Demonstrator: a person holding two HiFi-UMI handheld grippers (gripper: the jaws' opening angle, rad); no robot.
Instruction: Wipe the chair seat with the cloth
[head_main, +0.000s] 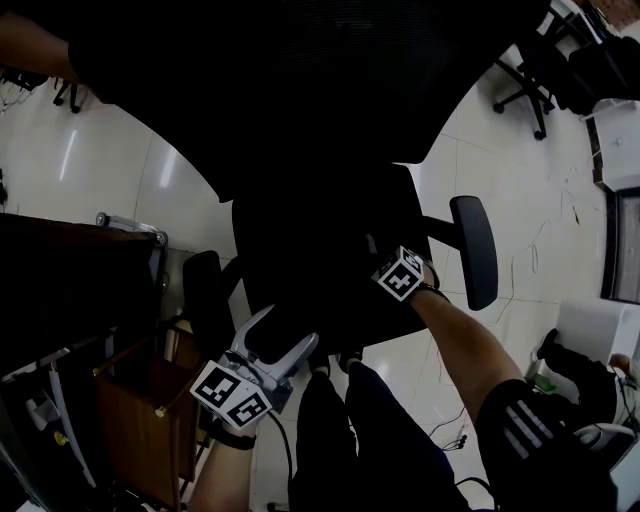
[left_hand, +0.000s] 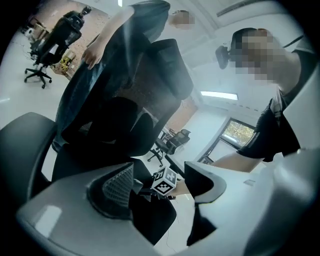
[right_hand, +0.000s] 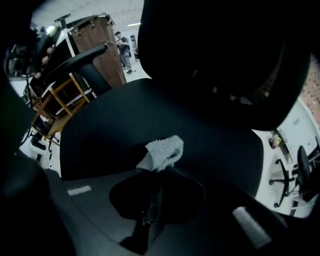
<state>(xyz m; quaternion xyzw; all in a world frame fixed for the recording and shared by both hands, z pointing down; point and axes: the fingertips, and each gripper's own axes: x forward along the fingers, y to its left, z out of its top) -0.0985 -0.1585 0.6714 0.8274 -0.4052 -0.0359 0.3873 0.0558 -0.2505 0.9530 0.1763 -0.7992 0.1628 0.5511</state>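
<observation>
Cloth sits pinched in the right hand-held gripper, over the seat. Left hand-held gripper gapes wide, empty.

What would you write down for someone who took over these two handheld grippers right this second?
Right gripper: jaws shut on the cloth, a small grey tuft sticking out past the tips, held over the black chair seat. Whether the cloth presses on the seat cannot be told.
Left gripper: jaws apart, nothing between them, hanging by the seat's front edge near an armrest.
Done: the cloth is picked up and brought to the seat.
Left: wiping across the seat. The dark seat shows no marks, so how much has been wiped cannot be told; it is probably safest to cover all of it.
</observation>
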